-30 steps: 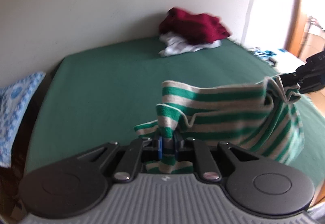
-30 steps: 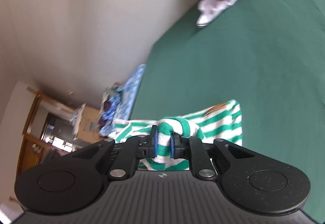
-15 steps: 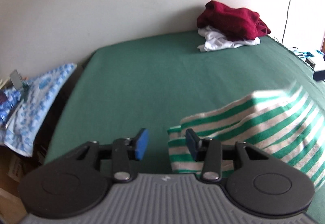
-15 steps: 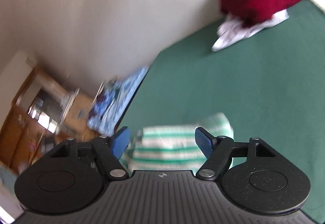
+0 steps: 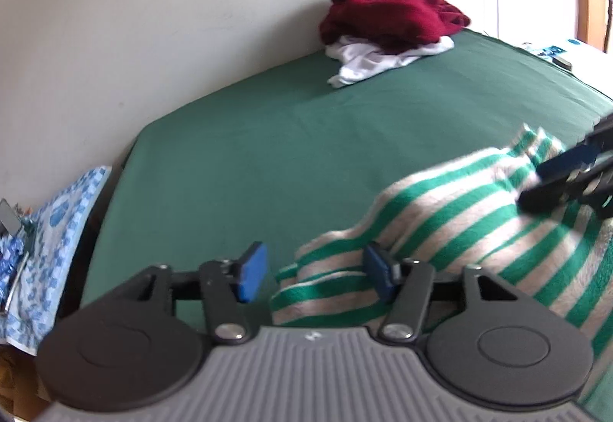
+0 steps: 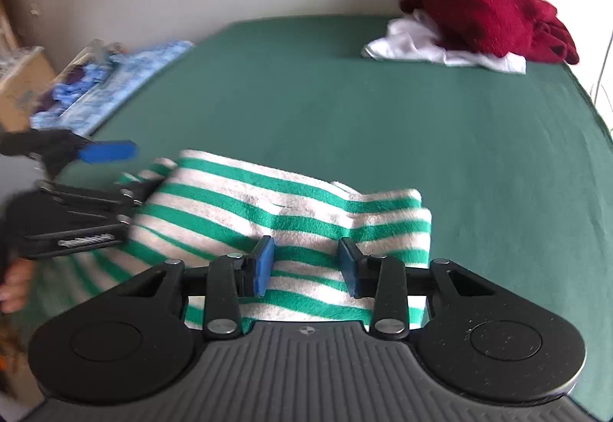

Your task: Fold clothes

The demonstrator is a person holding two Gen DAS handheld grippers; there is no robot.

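A green and white striped garment [image 5: 459, 215] lies folded on the green bed sheet [image 5: 268, 154]. My left gripper [image 5: 314, 274] is over its left corner, jaws opening, with a bit of cloth edge between the pads and neither pad pressing on it. In the right wrist view the same striped garment [image 6: 268, 200] spreads under my right gripper [image 6: 306, 267]. Its jaws are closing just above the near fold, and the blue pads stand apart without pinching cloth. Each gripper shows in the other's view: the right gripper [image 5: 544, 179] and the left gripper [image 6: 126, 171].
A dark red garment [image 6: 486, 12] lies on a white one [image 6: 413, 43] at the bed's far corner by the wall. A blue patterned cloth [image 6: 115, 77] and a cardboard box [image 6: 19, 85] sit beside the bed's left edge. A person's hand [image 6: 15, 284] holds the left gripper.
Both grippers were shut on the striped garment and have let it go. It now lies on the bed. The right gripper rolled level and swung over the fold.
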